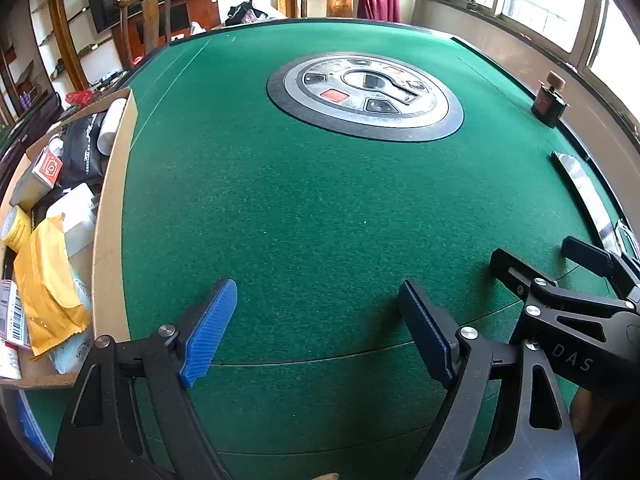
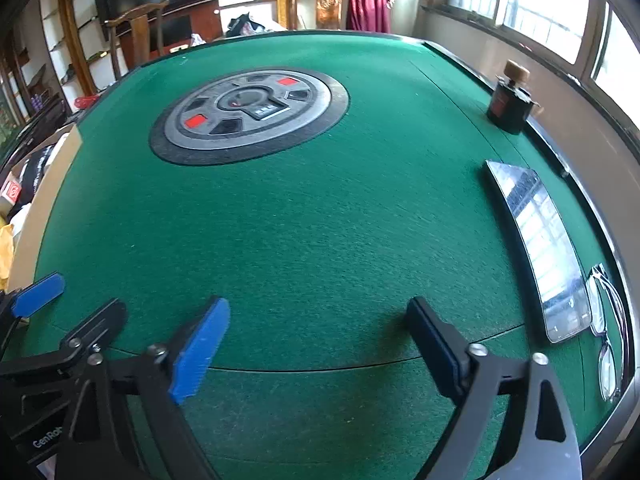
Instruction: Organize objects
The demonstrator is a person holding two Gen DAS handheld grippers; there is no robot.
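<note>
Two tongs hang over the green tabletop [image 1: 304, 208], side by side, both tipped down. The left tongs [image 1: 316, 328] stand wide with nothing between the blue pads, and the right tongs [image 2: 316, 344] stand wide and bare too.

Some things are hard to see. The cardboard box [image 1: 114, 216] sits at the left edge of the tabletop, and its near end is cut off by the picture. Inside it are a yellow padded envelope [image 1: 44, 280], a black bag [image 1: 84, 148], a white roll [image 1: 112, 124] and a small red and white box [image 1: 50, 166], all piled up so parts are hidden. The words on them are too small to read.

On the right side of the tabletop lie a phone [image 2: 540, 248] and, just beside it at the rim, a pair of glasses [image 2: 608, 320]. A dark bottle with a cork top [image 2: 510, 100] stands farther along that rim, well apart from both tongs. The round grey panel [image 1: 364, 96] sits in the middle of the tabletop.
</note>
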